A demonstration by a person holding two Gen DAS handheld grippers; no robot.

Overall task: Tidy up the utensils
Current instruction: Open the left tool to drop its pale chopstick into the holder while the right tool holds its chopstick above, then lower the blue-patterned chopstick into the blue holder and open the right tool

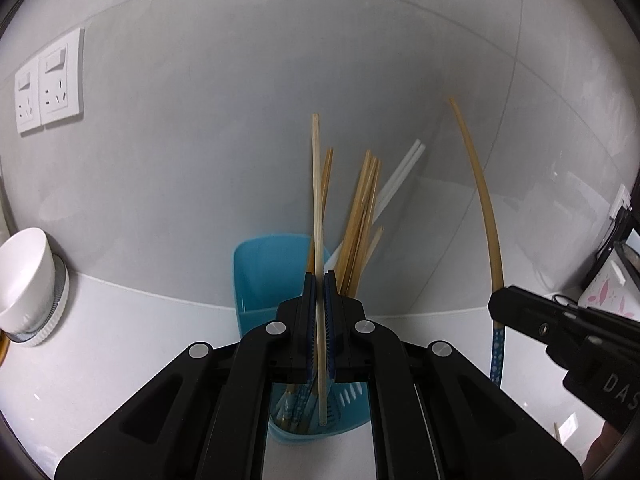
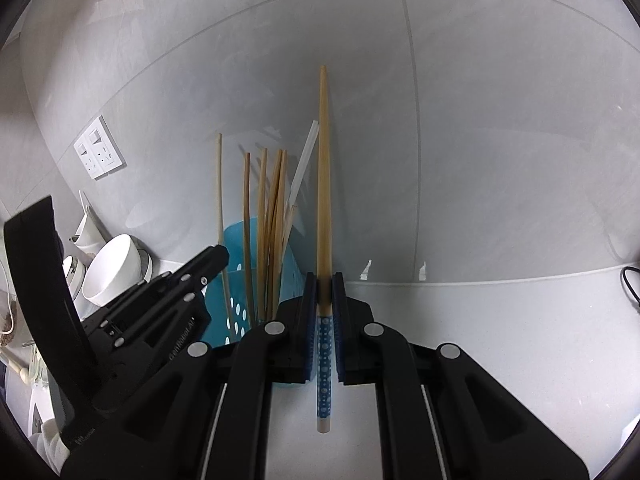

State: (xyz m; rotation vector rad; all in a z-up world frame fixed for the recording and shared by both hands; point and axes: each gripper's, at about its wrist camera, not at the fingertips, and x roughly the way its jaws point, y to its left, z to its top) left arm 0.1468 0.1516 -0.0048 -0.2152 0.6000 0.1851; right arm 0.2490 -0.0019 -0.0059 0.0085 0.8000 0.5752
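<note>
- Two white wall sockets [image 1: 48,82] sit on the tiled wall at the far left, above the white counter [image 1: 132,328].
- Near the counter's left edge, by the wall, a white cup [image 1: 26,272] lies tilted on a round white base.
- At the counter's back edge, against the wall, stands a blue utensil holder [image 1: 260,276] with slotted sides; several bamboo chopsticks [image 1: 362,216] and a white pair [image 1: 400,178] lean upright in it.
- The left gripper [image 1: 319,284] hangs over the holder, its jaws closed narrow on a pale chopstick [image 1: 317,200]. The stick stands near upright, and its lower end reaches down inside the holder's rim.
- To the right, the right gripper [image 2: 325,286] is clamped narrow on a second chopstick [image 2: 323,168], tan above with a blue dotted handle [image 2: 324,364] below the pads.
- That chopstick is held upright over bare counter just to the right of the holder, its lower tip clear of the surface as far as the right wrist view shows.
</note>
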